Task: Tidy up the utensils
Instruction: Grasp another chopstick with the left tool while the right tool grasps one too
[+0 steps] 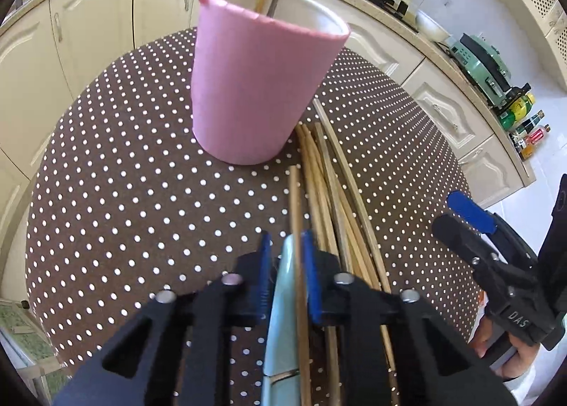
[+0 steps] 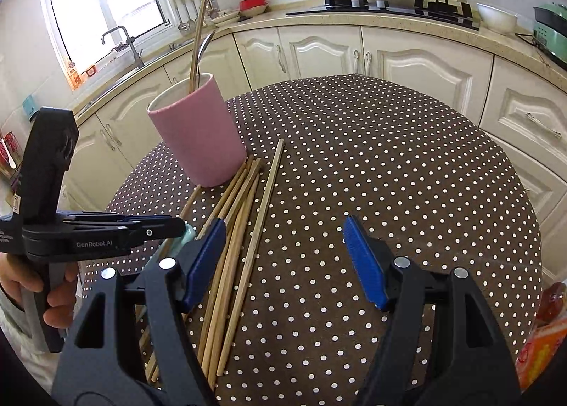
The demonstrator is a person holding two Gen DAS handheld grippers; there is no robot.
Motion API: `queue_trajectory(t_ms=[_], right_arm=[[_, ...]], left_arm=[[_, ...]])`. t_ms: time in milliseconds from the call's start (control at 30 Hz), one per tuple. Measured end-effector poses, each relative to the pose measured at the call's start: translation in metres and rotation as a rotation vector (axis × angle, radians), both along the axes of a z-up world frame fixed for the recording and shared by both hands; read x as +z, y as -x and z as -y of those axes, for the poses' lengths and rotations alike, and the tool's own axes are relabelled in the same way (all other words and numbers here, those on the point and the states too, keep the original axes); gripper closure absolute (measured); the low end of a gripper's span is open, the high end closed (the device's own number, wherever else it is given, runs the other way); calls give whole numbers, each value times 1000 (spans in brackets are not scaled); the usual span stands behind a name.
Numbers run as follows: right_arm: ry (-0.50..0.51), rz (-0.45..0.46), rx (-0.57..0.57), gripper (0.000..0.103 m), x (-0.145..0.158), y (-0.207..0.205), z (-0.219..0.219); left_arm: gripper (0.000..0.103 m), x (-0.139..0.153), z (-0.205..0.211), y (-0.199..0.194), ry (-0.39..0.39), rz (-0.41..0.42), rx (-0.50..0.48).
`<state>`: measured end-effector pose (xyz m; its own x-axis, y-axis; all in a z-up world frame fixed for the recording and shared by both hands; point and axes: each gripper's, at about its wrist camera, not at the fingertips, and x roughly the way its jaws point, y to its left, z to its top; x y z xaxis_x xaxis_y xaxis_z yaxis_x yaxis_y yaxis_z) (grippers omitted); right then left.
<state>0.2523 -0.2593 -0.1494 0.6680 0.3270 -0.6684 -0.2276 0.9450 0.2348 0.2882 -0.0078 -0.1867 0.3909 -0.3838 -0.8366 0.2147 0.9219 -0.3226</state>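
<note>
The left gripper [image 1: 286,260], black with blue ribbed pads, was clenched on two things at once: a pale turquoise ceramic spoon handle [image 1: 281,303] and a single light wooden chopstick [image 1: 296,229] pressed against it between the pads. Both ran forward from the jaws toward the middle of the round table with the brown, white-dotted cloth [image 1: 124,193]. In the right wrist view the same gripper [image 2: 173,227] came in from the table's left edge, and the turquoise tip [image 2: 189,233] showed just past its fingers.

The right gripper [image 2: 285,257] hung released, its two blue pads well apart, above the near part of the table. One pad sat over the loose bundle of wooden chopsticks [image 2: 230,236] that lay flat on the cloth, fanned slightly, their far ends touching or just beside the base of the pink cylindrical cup with a white inside [image 2: 198,136]. One paler chopstick [image 2: 269,190] lay a little apart on the bundle's right side.

The cup stood upright toward the far left of the table. It held a wooden chopstick [image 2: 198,41] and a metal spoon [image 2: 205,48], both leaning out over its rim. Behind the table ran cream kitchen cabinets [image 2: 319,51] under a pale counter.
</note>
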Motion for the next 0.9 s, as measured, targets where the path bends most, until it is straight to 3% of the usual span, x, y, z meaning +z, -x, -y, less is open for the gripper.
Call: queue_trajectory(t_ms=[300,633,733,833,900], right_arm=[[38,-80,26,35,-9,-27,-9],[163,-180,68,36,-16,-69,-34],[202,-220,86,49,-18,-81,-43],[236,-263,105,54,-23,-93,-51],[257,-292,121,68,-27,-99,-55]], left_arm=[[98,12,-22,6,59,20,25],[98,48,-67,15,70,126,127],[98,59,-74,13,81,149,141],[98,68,-78,12,83,172,147],[98,74,-79,11,79,187,152]])
